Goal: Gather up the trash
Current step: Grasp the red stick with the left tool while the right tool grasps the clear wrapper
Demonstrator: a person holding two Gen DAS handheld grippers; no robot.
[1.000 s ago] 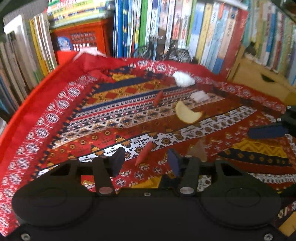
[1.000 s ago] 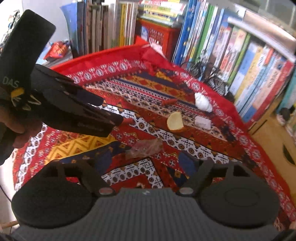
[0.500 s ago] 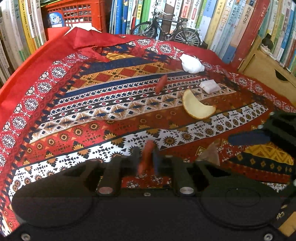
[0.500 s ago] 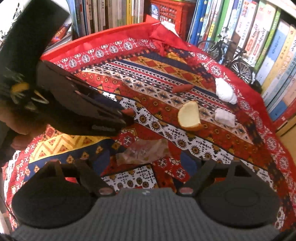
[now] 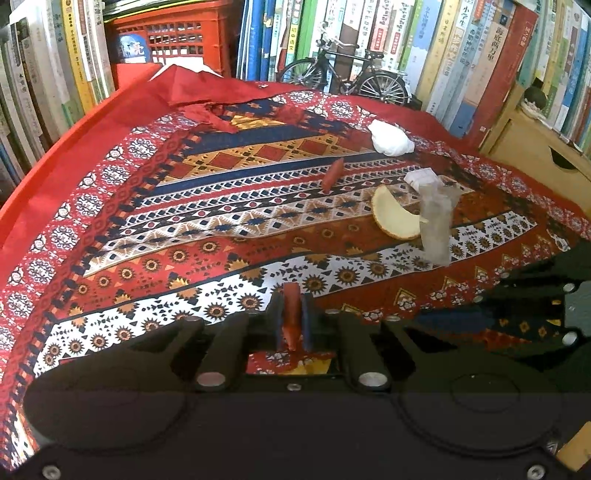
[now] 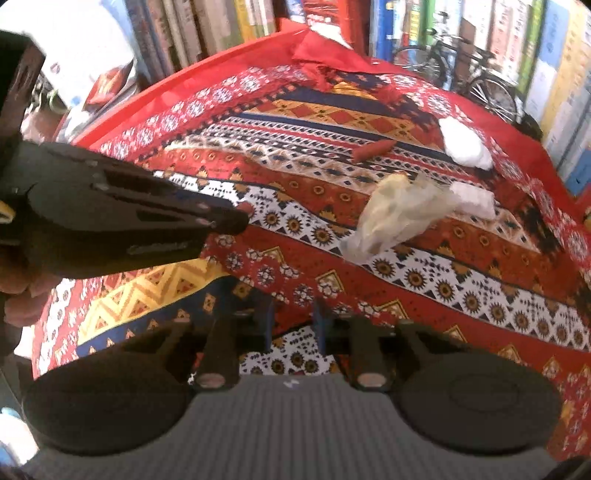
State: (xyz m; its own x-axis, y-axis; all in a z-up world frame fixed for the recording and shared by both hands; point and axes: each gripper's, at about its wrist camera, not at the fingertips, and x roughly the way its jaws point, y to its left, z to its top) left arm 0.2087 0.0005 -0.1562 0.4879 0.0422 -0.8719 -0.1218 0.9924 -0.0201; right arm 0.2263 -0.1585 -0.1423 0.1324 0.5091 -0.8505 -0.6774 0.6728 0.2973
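My left gripper (image 5: 291, 308) is shut on a short red stick (image 5: 291, 314), just above the patterned cloth (image 5: 184, 229). In the right wrist view my right gripper (image 6: 293, 319) hangs low over the cloth, jaws closing, and only cloth shows between its pads. A crumpled clear wrapper (image 6: 399, 218) stands tipped up just beyond its fingertips, also visible as the wrapper (image 5: 437, 221) in the left view. Farther off lie a pale crescent rind (image 5: 393, 218), a second red stick (image 5: 332, 175), a white tissue wad (image 5: 391, 138) and a small white paper (image 5: 421, 177).
Books stand in rows around the cloth. A red crate (image 5: 173, 33) and a model bicycle (image 5: 347, 74) stand at the back, a wooden drawer box (image 5: 535, 147) at the right. The left gripper's body (image 6: 129, 218) and a hand (image 6: 14, 280) fill the right view's left side.
The left jaws closed on the near red stick. The right gripper sank toward the cloth and its jaws narrowed. The wrapper went from lying flat to standing up, closer to the rind.
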